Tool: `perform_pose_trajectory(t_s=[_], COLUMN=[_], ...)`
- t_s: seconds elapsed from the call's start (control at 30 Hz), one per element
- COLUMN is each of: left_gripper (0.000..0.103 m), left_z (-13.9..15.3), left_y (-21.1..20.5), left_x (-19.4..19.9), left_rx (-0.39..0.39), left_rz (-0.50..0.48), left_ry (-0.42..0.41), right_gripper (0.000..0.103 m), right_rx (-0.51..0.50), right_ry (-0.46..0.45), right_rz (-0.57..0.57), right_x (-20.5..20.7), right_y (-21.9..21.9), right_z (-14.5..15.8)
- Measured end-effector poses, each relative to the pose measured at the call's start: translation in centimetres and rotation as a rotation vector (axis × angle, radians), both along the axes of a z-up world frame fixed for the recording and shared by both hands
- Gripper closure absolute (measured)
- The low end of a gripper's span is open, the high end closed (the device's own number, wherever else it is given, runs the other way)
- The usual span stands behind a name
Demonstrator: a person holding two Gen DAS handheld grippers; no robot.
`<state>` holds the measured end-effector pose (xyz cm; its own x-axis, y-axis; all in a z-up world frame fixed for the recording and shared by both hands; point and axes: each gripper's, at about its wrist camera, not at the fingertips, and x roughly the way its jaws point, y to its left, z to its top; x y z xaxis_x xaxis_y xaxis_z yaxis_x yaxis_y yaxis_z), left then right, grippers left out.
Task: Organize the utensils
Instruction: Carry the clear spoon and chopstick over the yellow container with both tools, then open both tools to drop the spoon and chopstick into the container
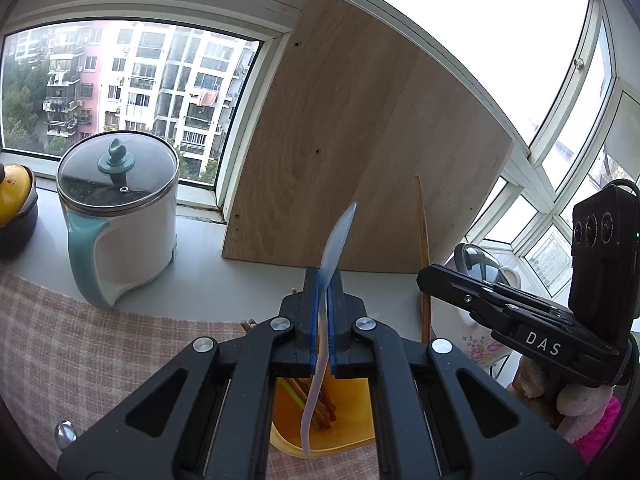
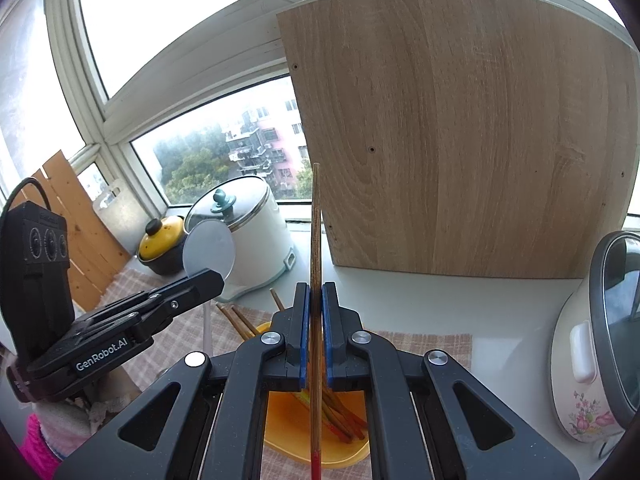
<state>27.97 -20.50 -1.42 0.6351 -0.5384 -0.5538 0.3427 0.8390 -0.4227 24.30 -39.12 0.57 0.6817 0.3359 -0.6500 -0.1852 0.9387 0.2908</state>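
My left gripper (image 1: pixel 323 276) is shut on a translucent white plastic spoon (image 1: pixel 338 236), bowl up and handle trailing down past the pads. My right gripper (image 2: pixel 316 292) is shut on a brown wooden chopstick (image 2: pixel 315 220) with a red end, held upright. Both hang above a yellow tray (image 2: pixel 280 432) that holds several chopsticks (image 2: pixel 340 416). In the left wrist view the right gripper (image 1: pixel 424 276) shows at the right with its chopstick (image 1: pixel 422 240). In the right wrist view the left gripper (image 2: pixel 216 280) shows at the left with the spoon's round bowl (image 2: pixel 208 248).
A white and teal pot with a glass lid (image 1: pixel 116 216) stands on the sill at the left, a yellow-lidded dark pot (image 2: pixel 162 248) beside it. A wooden board (image 2: pixel 460 140) leans against the window. A floral white cooker (image 2: pixel 592 340) stands right. A checked cloth (image 1: pixel 80 340) covers the table.
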Motion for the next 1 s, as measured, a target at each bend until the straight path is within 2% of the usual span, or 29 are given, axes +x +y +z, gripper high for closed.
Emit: perform_pose_trajectory(t_s=[0.57,1.0], left_gripper=[0.102,0.102], left_z=[-1.7,-3.1], left_y=[-1.0,-0.3], left_x=[1.6,1.1], left_rx=[0.006,-0.004], left_rz=[-0.011,-0.002], left_ry=[0.032,0.056], right_gripper=[0.099,0.099], right_rx=[0.008,0.004], right_ry=[-0.013,0.045], right_rz=[-0.028,-0.008], right_x=[2.2,2.0], right_y=[-0.8,-0.3], right_z=[-0.7,-3.3])
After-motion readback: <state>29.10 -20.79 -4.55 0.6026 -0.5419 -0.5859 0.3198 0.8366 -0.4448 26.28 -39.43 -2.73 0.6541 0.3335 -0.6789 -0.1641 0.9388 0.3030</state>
